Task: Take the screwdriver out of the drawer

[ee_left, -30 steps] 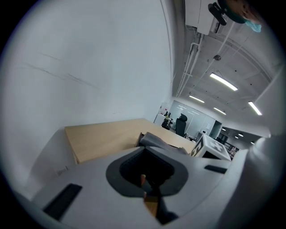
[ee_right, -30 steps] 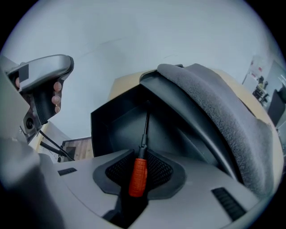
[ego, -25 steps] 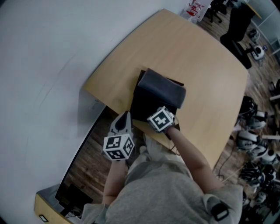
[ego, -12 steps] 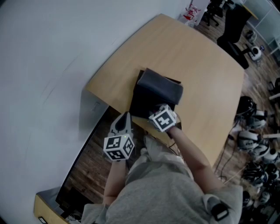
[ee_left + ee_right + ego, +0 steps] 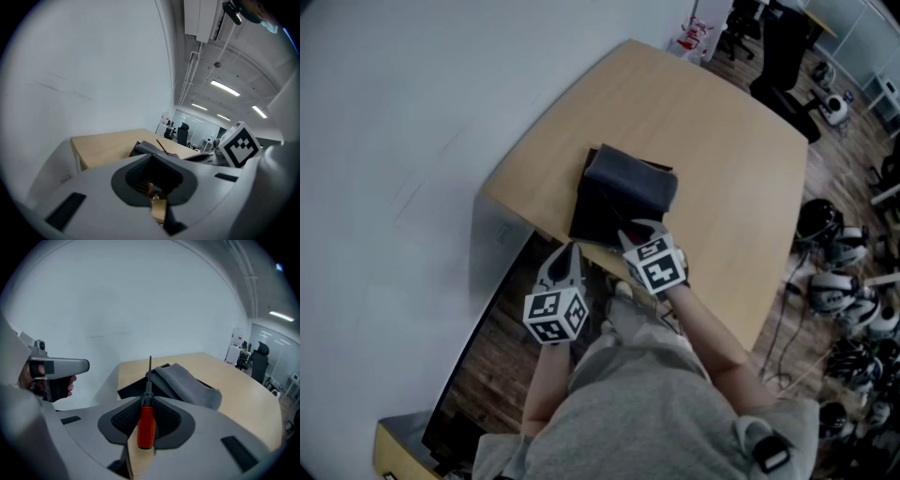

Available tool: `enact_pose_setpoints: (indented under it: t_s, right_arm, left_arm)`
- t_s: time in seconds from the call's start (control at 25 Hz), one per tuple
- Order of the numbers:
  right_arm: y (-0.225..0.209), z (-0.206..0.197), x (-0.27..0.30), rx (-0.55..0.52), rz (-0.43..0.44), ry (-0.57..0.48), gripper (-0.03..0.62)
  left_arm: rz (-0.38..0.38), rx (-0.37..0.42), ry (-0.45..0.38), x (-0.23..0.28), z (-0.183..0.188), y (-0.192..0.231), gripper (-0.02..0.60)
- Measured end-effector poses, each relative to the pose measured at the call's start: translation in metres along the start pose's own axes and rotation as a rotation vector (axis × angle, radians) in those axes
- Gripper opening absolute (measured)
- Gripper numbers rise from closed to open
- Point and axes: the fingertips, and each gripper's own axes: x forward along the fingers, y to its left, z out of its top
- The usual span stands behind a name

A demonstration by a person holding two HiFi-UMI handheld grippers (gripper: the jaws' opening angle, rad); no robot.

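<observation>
Screwdriver (image 5: 146, 426) seems light and stiff, so my right gripper (image 5: 147, 403) pinches the fat red handle; left gripper (image 5: 153, 182) closed, empty.

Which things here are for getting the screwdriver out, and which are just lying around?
For the job:
- screwdriver, clamped in the right hand-held gripper
- dark drawer box on the table
- left hand-held gripper, holding nothing

Just lying about:
- black office chair
- red-and-white thing past the table's far corner
- round gear on the floor
</observation>
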Motion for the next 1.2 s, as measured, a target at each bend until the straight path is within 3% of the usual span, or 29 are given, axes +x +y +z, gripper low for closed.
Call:
enact_pose_setpoints:
  t_s: [0.36, 0.88, 1.2]
  right_arm:
    - [0.007, 0.003, -0.061, 0.063, -0.067, -0.185, 0.081]
    - [0.012, -0.018, -0.107, 0.107, -0.117, -0.297, 0.081]
    - [0.023, -0.012, -0.117, 0.129, -0.093, -0.33, 0.081]
  left_arm:
    - [-0.041, 0.029, -0.009, -0.021, -0.01, -0.028, -0.002]
    - [-0.068, 0.047, -0.014, -0.039, -0.022, -0.051, -0.001]
    - [-0.077, 0.052, -0.028, -0.041, -0.014, -0.056, -0.002]
